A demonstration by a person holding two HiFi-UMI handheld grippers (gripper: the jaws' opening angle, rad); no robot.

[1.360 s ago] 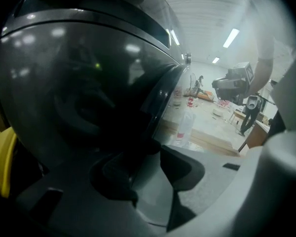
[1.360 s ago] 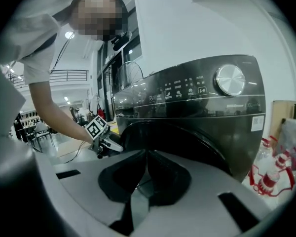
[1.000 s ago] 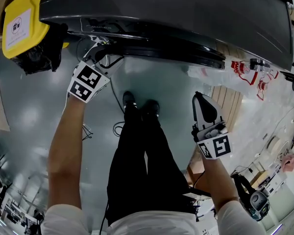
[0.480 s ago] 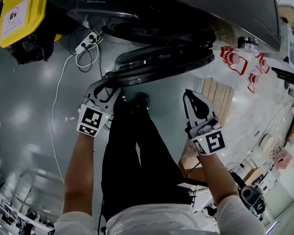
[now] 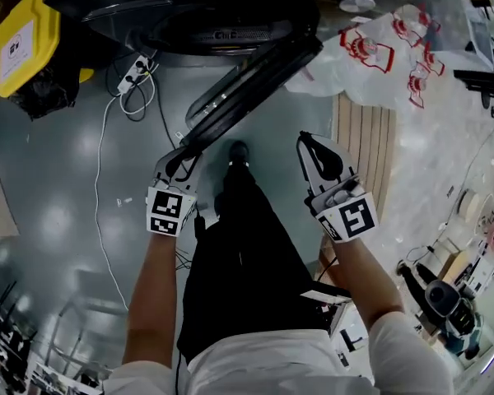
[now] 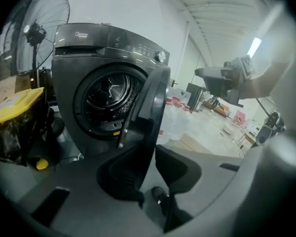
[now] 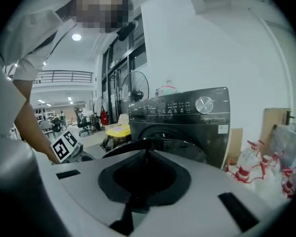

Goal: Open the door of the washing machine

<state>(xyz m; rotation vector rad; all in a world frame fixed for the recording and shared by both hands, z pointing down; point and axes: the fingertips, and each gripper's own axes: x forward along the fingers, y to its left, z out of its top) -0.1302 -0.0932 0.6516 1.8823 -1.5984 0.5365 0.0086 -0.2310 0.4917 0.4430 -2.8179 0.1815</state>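
The dark grey washing machine stands at the top of the head view, and its round door is swung wide open toward me. My left gripper is at the door's free edge. In the left gripper view the door runs down between the jaws beside the left pad, with a gap to the right pad. These jaws have just been closing. The drum is exposed. My right gripper hangs to the door's right, shut and empty; its pads meet before the machine.
A yellow-lidded bin sits left of the machine. A power strip with a white cable lies on the floor. Plastic bags with red print and a wooden board are on the right. My shoe is under the door.
The door has swung from shut to wide open. My left gripper has drawn back toward me with the door's edge. My right gripper has shifted a little up and left in the picture.
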